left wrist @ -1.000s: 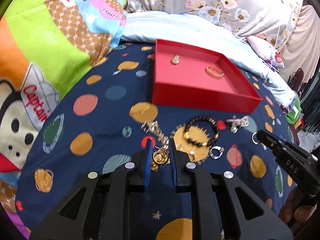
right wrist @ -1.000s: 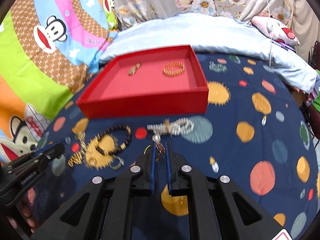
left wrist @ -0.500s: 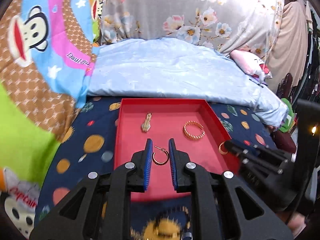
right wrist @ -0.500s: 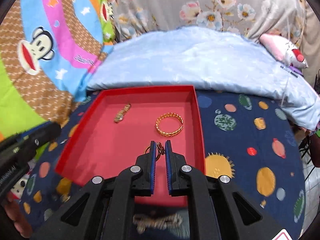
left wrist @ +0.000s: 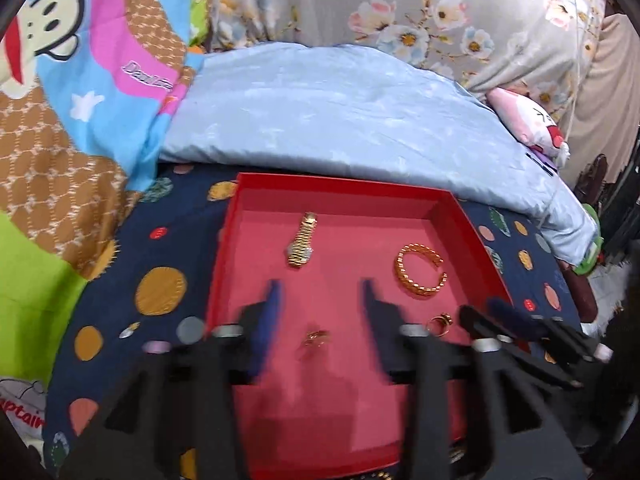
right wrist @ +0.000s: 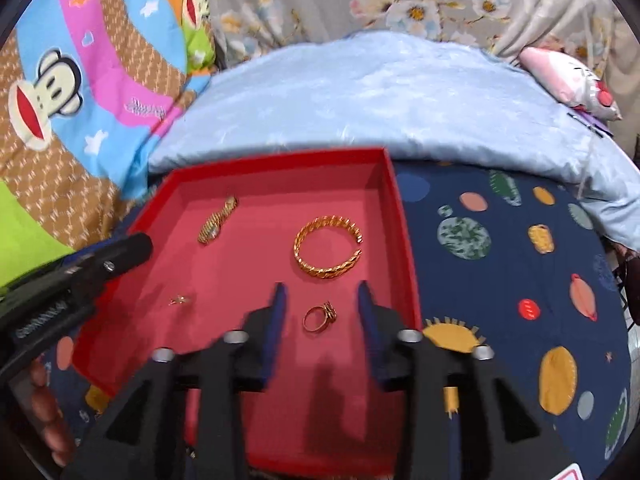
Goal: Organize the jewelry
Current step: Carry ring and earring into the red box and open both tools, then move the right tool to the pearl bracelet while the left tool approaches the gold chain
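Both grippers opening (rings [right wrist: 319, 318] in tray [right wrist: 404, 240])

We see the tray [right wrist: 400, 216] lying on the bedspread [right wrist: 500, 280], with a quilt [right wrist: 360, 92] behind it. Inside, ahead and left of the right gripper [right wrist: 320, 300], lies the watch [right wrist: 218, 220]; the bangle [right wrist: 326, 246] lies just ahead of that gripper, right of the watch. The ring [right wrist: 318, 316] lies on the tray floor between its opening jaws, untouched. The earring [left wrist: 316, 338] lies between the left gripper's [left wrist: 320, 296] opening jaws, left of the ring.
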A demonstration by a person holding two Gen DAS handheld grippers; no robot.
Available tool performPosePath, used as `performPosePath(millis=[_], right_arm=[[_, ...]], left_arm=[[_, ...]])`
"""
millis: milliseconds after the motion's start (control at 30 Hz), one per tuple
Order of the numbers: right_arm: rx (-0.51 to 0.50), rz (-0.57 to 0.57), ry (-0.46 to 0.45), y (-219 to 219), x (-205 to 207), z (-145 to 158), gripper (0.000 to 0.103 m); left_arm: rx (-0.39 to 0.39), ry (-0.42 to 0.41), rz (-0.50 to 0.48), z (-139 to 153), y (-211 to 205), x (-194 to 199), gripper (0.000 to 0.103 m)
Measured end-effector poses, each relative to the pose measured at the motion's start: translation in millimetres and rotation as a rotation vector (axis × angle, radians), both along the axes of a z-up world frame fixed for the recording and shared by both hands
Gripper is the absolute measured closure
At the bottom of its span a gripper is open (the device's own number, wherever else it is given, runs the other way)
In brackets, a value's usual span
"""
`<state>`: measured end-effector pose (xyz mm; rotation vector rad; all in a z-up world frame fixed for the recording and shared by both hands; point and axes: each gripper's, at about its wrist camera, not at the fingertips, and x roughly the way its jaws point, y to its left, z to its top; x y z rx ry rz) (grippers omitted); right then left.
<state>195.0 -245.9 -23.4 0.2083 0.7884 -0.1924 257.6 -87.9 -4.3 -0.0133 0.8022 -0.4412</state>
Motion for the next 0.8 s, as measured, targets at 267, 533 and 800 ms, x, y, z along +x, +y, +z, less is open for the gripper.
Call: performPosePath(millis=[267,533,800], right_arm=[[0.032,-0.022,-0.039,4,-84,9,0.056],[0.085,-0.05,0.018,14,-147,-15,0.056],[0.111,-0.042,0.061,23,-169,-34,0.056]], left_arm=[[0.024,-0.06,0.022,10,37,-52,0.042],[0.062,-0.058,0.039,-6,64,-117,0.039],[0.054,0.007,0.028,-26,78,-157,0.038]])
